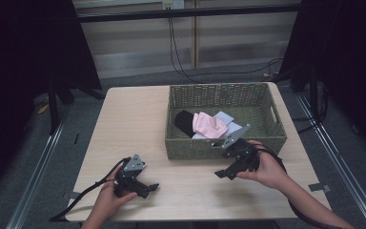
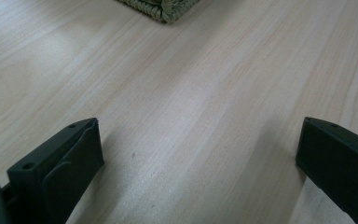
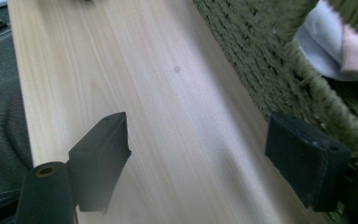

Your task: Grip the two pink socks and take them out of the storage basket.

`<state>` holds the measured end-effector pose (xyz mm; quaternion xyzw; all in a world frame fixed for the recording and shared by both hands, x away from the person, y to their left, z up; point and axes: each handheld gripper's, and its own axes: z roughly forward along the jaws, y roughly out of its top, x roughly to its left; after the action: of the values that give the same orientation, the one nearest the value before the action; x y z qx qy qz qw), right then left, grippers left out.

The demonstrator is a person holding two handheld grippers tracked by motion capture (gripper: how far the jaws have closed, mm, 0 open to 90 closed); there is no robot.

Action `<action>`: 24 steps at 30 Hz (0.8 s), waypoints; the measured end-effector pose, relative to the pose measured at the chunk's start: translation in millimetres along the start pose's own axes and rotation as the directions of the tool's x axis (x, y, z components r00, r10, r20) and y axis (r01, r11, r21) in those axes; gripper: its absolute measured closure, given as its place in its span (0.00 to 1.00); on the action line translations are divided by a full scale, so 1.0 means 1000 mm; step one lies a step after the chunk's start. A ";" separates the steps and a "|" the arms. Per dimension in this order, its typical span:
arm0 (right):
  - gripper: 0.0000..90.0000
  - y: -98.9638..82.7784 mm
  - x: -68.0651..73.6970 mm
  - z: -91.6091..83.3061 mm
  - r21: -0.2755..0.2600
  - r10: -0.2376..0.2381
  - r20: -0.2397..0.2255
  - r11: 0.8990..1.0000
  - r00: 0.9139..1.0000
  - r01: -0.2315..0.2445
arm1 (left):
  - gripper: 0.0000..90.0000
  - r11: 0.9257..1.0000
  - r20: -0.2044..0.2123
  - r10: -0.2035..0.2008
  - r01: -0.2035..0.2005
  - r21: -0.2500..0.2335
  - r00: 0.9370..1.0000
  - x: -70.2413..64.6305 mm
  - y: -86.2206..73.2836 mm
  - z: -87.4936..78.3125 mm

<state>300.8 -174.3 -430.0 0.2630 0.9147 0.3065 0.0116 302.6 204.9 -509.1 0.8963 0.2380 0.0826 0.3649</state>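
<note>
The wooden table [image 1: 133, 129] bears a green woven basket [image 1: 267, 138] at two o'clock, with pink [image 1: 208, 125], black [image 1: 185, 121] and pale blue cloths [image 1: 225, 117] inside. The right gripper [image 1: 226, 172], just beside the basket's near wall, and the left gripper [image 1: 147, 187] at seven o'clock both gape wide, holding nothing.

Basket [image 1: 267, 138] sits on the surface [image 1: 124, 124], toward its far right; folded cloths [image 1: 209, 125] lie inside it. Right gripper [image 1: 224, 174] is just before the basket's near wall, left gripper [image 1: 148, 188] well to its left, near the front edge.

No writing, label, brand, number or sign can be read anywhere here, neither on the table nor on the basket or the cloths.
</note>
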 end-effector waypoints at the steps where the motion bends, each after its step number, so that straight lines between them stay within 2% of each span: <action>1: 0.23 0.002 0.000 -0.002 0.000 -0.003 0.001 1.000 1.000 0.003 | 0.00 1.000 0.000 0.000 0.000 0.000 1.000 0.000 0.000 0.000; 10: 0.24 0.018 -0.003 -0.022 0.029 -0.006 -0.032 1.000 0.999 0.007 | 0.00 1.000 0.000 0.000 0.000 0.000 1.000 0.000 0.000 0.000; 24: 0.24 0.042 -0.011 -0.043 0.054 -0.007 -0.034 0.999 0.999 0.008 | 0.00 1.000 -0.001 0.000 0.000 -0.002 1.000 0.000 0.000 0.000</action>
<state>323.0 -175.0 -372.9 0.2545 0.9237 0.2863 -0.0100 302.6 204.8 -509.3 0.8960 0.2378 0.0832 0.3656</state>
